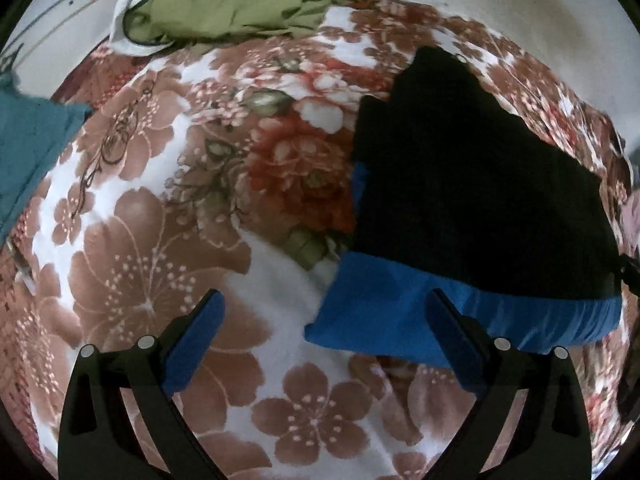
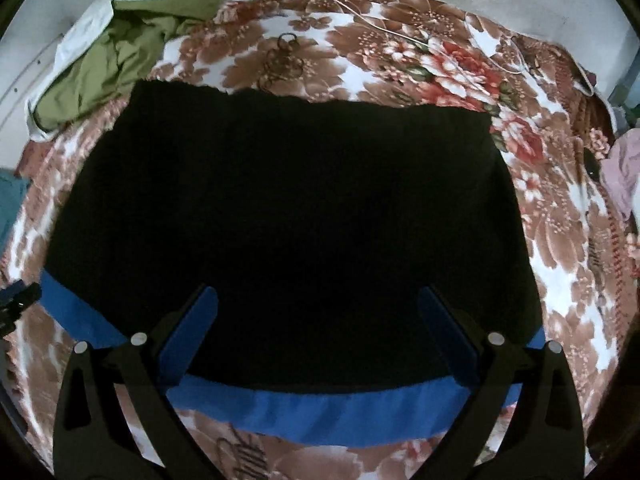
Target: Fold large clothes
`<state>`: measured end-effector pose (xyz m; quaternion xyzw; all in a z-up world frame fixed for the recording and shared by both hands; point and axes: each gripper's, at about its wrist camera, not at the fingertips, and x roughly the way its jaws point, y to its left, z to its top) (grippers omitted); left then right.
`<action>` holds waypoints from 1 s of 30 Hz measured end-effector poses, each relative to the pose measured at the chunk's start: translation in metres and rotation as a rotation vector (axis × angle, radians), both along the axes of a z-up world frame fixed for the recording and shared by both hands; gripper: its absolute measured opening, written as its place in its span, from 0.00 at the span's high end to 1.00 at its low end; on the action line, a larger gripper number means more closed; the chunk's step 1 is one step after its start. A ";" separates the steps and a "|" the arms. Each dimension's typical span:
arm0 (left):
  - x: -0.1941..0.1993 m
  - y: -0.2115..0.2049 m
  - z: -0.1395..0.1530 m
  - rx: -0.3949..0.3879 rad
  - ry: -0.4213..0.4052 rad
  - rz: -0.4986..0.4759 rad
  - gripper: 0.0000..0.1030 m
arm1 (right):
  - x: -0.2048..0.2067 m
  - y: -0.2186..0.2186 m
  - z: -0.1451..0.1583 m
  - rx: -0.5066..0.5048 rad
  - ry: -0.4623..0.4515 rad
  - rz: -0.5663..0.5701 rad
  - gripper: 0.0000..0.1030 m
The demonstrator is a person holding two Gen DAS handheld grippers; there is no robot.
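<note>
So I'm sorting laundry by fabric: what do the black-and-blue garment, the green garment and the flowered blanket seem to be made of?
Black-and-blue garment: matte black cloth too dark to read; its blue band shows a slight sheen and gathers, possibly synthetic. Green garment: thin woven cloth, sharply creased, perhaps cotton. Flowered blanket: soft, fuzzy-looking printed plush, likely fleece.

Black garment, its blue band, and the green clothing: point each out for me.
Black garment (image 2: 296, 216), right wrist view, middle of the dark panel.
Blue band (image 2: 320, 416), right wrist view, near edge.
Green clothing (image 1: 224, 4), left wrist view, crumpled middle.
</note>
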<state>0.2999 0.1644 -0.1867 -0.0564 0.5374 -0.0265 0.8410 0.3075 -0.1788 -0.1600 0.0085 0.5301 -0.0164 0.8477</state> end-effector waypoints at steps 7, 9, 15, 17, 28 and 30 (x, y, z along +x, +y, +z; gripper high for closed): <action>-0.010 -0.015 -0.006 0.026 -0.017 -0.028 0.05 | -0.001 -0.004 -0.005 -0.054 -0.029 0.001 0.04; -0.014 -0.018 -0.005 0.025 -0.021 -0.022 0.05 | 0.003 -0.005 0.000 -0.077 -0.053 0.005 0.04; -0.014 -0.019 -0.017 -0.038 -0.007 -0.003 0.05 | 0.014 -0.018 0.005 -0.140 -0.081 -0.016 0.04; -0.013 -0.014 -0.026 -0.147 0.018 0.051 0.05 | 0.021 -0.019 -0.009 -0.163 -0.039 -0.006 0.04; -0.024 -0.020 -0.069 -0.583 0.018 0.311 0.05 | 0.028 -0.014 -0.052 -0.167 0.043 0.026 0.03; -0.021 -0.020 -0.066 -0.668 -0.020 0.344 0.05 | 0.027 -0.012 -0.055 -0.182 0.037 0.036 0.03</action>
